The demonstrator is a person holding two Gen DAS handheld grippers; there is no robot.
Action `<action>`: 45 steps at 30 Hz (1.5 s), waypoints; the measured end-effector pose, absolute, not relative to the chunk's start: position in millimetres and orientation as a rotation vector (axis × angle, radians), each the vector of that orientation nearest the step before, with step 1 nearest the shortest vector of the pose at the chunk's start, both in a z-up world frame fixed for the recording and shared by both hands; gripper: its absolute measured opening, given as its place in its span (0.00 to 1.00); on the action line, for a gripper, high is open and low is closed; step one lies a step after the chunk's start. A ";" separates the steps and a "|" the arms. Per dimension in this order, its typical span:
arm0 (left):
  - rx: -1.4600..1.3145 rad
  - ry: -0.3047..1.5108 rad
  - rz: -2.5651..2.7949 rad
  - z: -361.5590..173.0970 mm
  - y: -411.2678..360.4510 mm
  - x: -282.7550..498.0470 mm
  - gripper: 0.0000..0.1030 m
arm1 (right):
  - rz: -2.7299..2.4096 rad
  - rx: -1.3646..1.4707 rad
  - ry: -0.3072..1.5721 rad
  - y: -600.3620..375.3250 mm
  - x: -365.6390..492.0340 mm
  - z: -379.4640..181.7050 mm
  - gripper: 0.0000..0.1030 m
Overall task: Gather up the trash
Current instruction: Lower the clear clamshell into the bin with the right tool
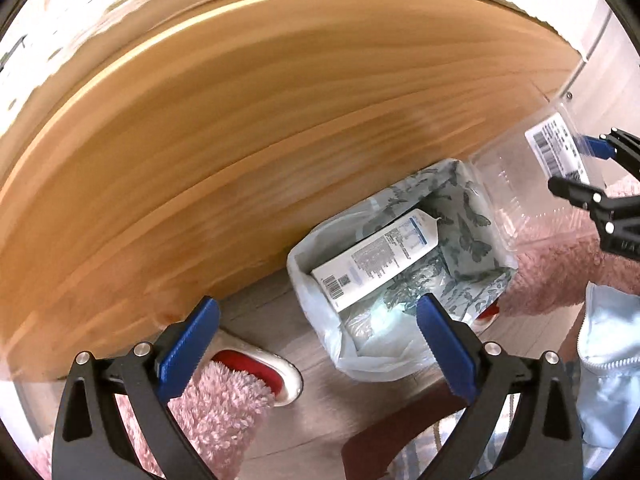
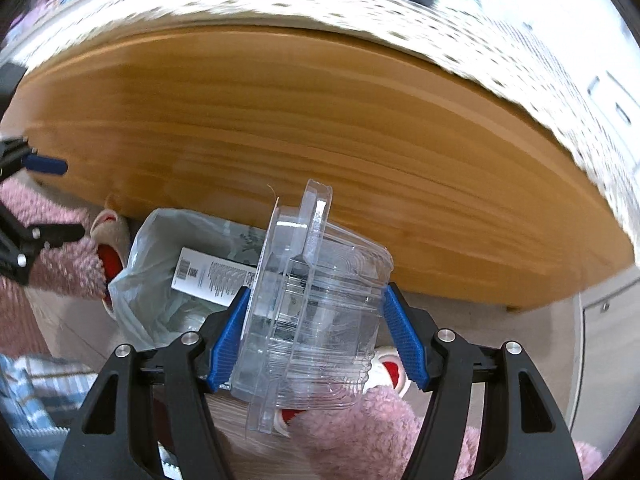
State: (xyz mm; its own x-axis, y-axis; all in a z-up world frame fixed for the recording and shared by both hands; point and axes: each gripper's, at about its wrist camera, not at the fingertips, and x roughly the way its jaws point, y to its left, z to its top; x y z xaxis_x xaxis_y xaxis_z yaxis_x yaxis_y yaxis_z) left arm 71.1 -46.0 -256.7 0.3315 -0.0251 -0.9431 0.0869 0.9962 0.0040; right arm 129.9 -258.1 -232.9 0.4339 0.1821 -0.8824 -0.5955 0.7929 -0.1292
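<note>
The right wrist view shows the right gripper (image 2: pixel 316 340) clamped on a clear plastic container (image 2: pixel 312 320), its blue pads pressing the two sides so the box stands tilted with its lid edge up. The container hangs above the floor, just beside and partly over the open mouth of a small bin (image 2: pixel 144 280) lined with a pale plastic bag. Inside the bin lies a white bottle (image 1: pixel 376 256) with printed text and a barcode, resting at a slant on crumpled wrapping. The bin stands on the floor against the wooden side of a table (image 1: pixel 240 140), with pink fluffy slippers (image 1: pixel 216 400) close on either side of it. In the left wrist view the left gripper (image 1: pixel 320 344) hangs above the bin with its fingers spread and nothing between them, and the container with its barcode label (image 1: pixel 556 148) shows at the right edge, off to the side of the bin's far corner. The step in hand looks like the drop of this piece of trash. The next move probably calls for carrying the container fully over the opening, lowering it a little, then letting go so it falls beside the bottle and not onto the rim or the slippers.
</note>
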 end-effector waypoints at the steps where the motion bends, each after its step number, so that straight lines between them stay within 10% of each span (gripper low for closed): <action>1: 0.050 1.234 -0.067 -257.4 -44.2 70.5 0.93 | 0.514 -0.477 1.008 -254.6 128.0 -233.1 0.62; 45: 0.041 1.431 -0.032 -316.5 -27.2 82.5 0.93 | 1.190 -1.118 0.711 -157.3 52.3 -308.8 0.62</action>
